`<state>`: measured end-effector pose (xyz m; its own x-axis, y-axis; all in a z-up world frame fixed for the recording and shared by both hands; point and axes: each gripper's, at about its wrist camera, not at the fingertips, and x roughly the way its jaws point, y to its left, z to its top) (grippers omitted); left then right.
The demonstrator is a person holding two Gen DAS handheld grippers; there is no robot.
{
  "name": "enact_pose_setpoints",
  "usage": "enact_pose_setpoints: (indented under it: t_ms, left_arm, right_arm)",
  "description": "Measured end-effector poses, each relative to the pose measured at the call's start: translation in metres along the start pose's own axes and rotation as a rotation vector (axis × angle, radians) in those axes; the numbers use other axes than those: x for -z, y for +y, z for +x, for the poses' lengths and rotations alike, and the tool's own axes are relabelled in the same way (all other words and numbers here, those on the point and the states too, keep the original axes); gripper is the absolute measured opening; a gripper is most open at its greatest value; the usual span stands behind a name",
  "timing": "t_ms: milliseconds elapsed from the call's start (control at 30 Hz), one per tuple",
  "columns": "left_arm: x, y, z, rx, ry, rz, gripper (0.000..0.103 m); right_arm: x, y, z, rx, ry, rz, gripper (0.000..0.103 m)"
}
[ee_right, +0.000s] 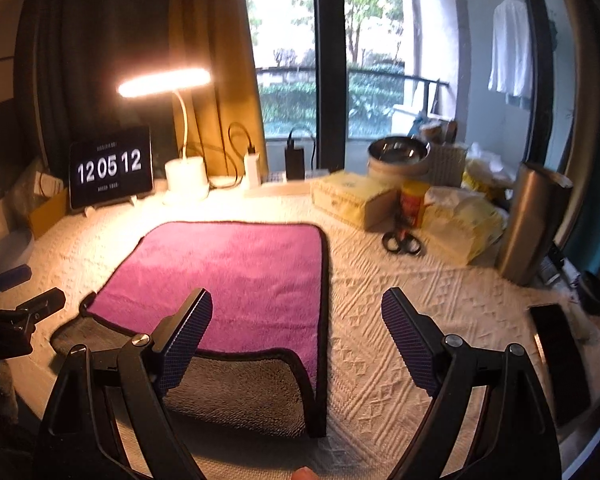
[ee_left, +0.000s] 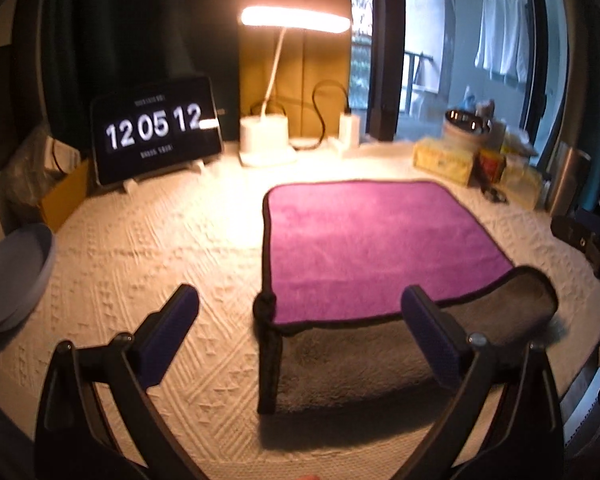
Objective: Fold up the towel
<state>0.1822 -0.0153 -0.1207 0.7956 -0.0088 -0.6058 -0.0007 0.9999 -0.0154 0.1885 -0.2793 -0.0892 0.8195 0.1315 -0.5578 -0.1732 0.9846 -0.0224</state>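
A towel (ee_left: 372, 240), purple on top and grey underneath with a black hem, lies on the cream quilted table cover; it also shows in the right wrist view (ee_right: 236, 276). Its near edge is folded over so the grey side shows in the left wrist view (ee_left: 352, 360) and in the right wrist view (ee_right: 236, 392). My left gripper (ee_left: 300, 320) is open and empty, just above the towel's near left corner. My right gripper (ee_right: 298, 322) is open and empty, above the towel's near right corner. The left gripper's fingers (ee_right: 40, 304) show at the left edge of the right wrist view.
At the back stand a tablet clock (ee_left: 156, 128), a lit desk lamp (ee_left: 268, 140) and chargers. Boxes (ee_right: 352, 196), a metal bowl (ee_right: 398, 152), scissors (ee_right: 402, 242) and a metal cylinder (ee_right: 532, 224) crowd the right. A grey plate (ee_left: 16, 272) sits left. A dark phone (ee_right: 560, 352) lies near right.
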Motion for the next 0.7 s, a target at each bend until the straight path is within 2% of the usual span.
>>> enact_pose_setpoints:
  t_ms: [200,300,367,400,533,633,700]
  left_arm:
    - [0.008,-0.005,0.028,0.007,0.083,0.025,0.101]
    - [0.012,-0.010,0.039,0.005,0.124,0.045,0.090]
    - [0.015,-0.011,0.043,0.008,0.152,0.047,0.087]
    - [0.017,-0.011,0.044,0.008,0.161,0.048,0.084]
    - [0.022,-0.013,0.047,0.003,0.192,0.058,0.072]
    - [0.026,-0.011,0.049,0.021,0.203,0.046,0.067]
    - [0.027,-0.012,0.048,0.023,0.196,0.050,0.062]
  right_arm:
    - [0.010,-0.002,0.032,-0.032,0.097,0.001,0.084]
    - [0.017,0.000,0.045,-0.055,0.146,-0.007,0.077]
    - [0.020,0.003,0.049,-0.072,0.176,-0.014,0.064]
    - [0.023,0.004,0.051,-0.081,0.189,-0.019,0.060]
    - [0.031,0.010,0.053,-0.097,0.217,-0.037,0.058]
    - [0.038,0.012,0.054,-0.100,0.234,-0.044,0.057]
    - [0.040,0.013,0.054,-0.097,0.239,-0.047,0.052]
